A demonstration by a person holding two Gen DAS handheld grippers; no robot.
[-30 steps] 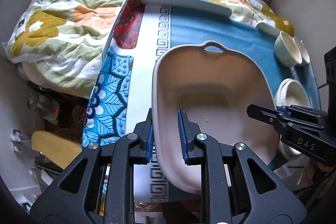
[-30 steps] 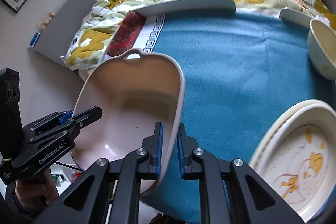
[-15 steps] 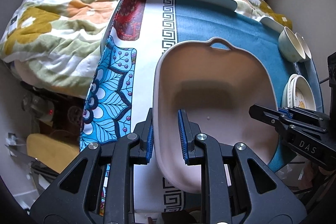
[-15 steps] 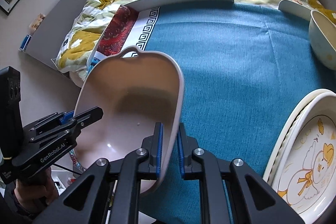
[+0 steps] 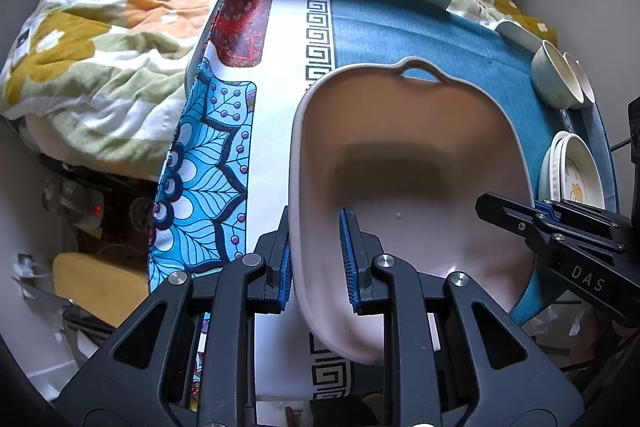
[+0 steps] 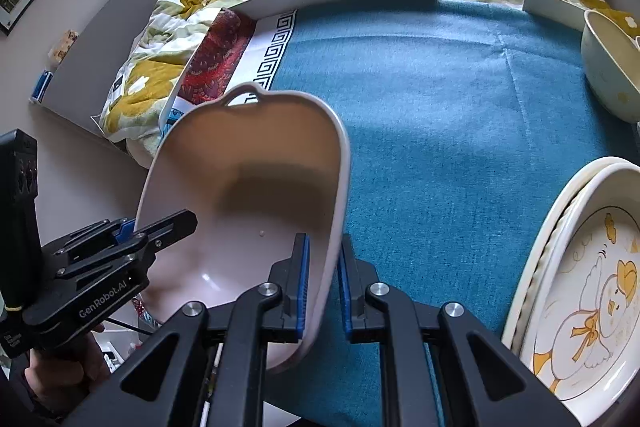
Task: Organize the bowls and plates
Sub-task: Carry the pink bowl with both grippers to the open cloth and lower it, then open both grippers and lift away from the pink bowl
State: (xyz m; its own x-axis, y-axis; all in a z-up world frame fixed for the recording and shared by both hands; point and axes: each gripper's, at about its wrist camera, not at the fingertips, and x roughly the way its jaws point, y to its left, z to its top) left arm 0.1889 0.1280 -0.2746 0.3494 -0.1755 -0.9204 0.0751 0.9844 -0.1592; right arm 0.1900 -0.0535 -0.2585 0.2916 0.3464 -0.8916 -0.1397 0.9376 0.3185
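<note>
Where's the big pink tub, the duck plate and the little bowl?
pink tub (image 6: 256,163), right wrist view, inner back wall.
duck plate (image 6: 600,291), right wrist view, the painted duck.
little bowl (image 5: 554,81), left wrist view, outer side.

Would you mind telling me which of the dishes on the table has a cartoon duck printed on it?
It is the top plate of the stack at the right edge of the blue cloth. The pink basin and the cream bowls farther back show no picture.

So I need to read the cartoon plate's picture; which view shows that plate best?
The right wrist view: the cartoon plate lies large and near, its duck drawing clear. In the left wrist view the plate is small, edge-on, partly behind the right gripper.
</note>
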